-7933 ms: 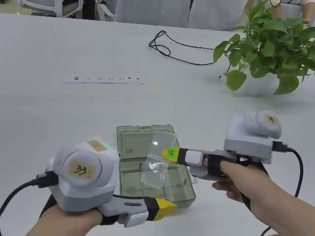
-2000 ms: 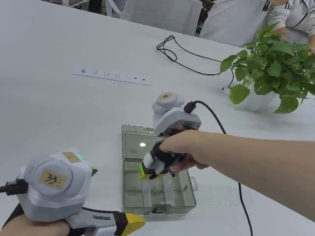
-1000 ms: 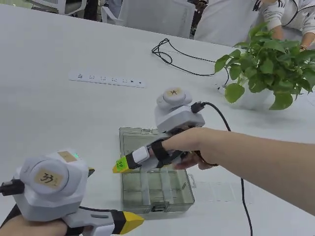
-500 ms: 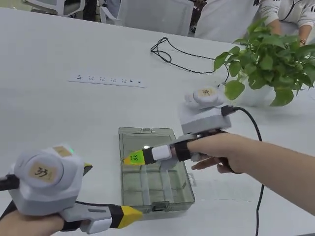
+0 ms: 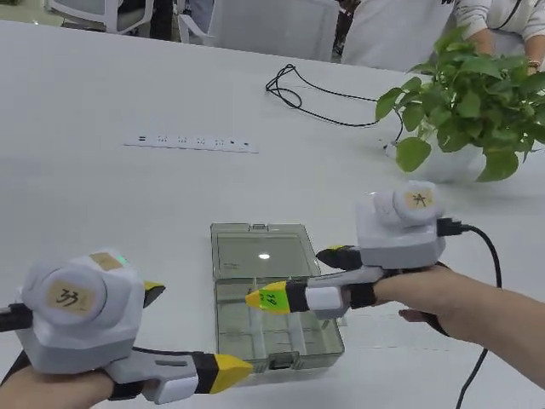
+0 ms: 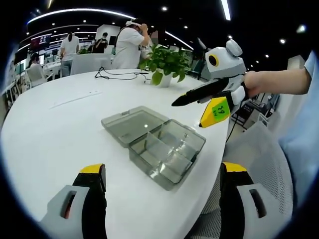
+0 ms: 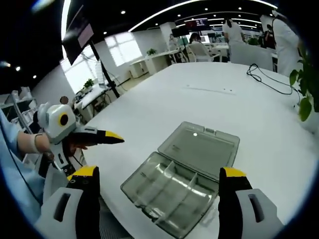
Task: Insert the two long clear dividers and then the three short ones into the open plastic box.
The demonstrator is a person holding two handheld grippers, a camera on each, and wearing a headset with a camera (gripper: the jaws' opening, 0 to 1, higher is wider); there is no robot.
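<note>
We see the right gripper [image 5: 289, 275] hanging over the plastic box [image 5: 311, 354], its 2 jaws spread wide with nothing between them. The jaw with the yellow tip and green label points left across the base, and the dark jaw's tip lies just beside the right edge of the lid [image 5: 260, 251]. The left gripper [image 5: 194, 332] sits low at the near left corner of the box. Its jaws are also spread wide and empty, with 1 yellow tip just in front of the front wall; we cannot tell whether it touches. In the left gripper view the box lies between that gripper's own jaws, with the right gripper hovering above its far side. The box rests open on the white table [image 5: 102, 196], its lid folded back flat on the side away from us. Inside the base, 2 clear dividers [image 5: 258, 331] stand upright. They run from the hinge side to the front wall and split the base into 3 lanes, which reads most plainly in the right gripper view. We cannot tell whether any cross pieces are seated. Farther out a white power strip [image 5: 192, 141] lies flat on the table and a black cable [image 5: 311, 92] loops beyond it. A potted plant [image 5: 464, 85] stands at the far right, well apart from the box.
</note>
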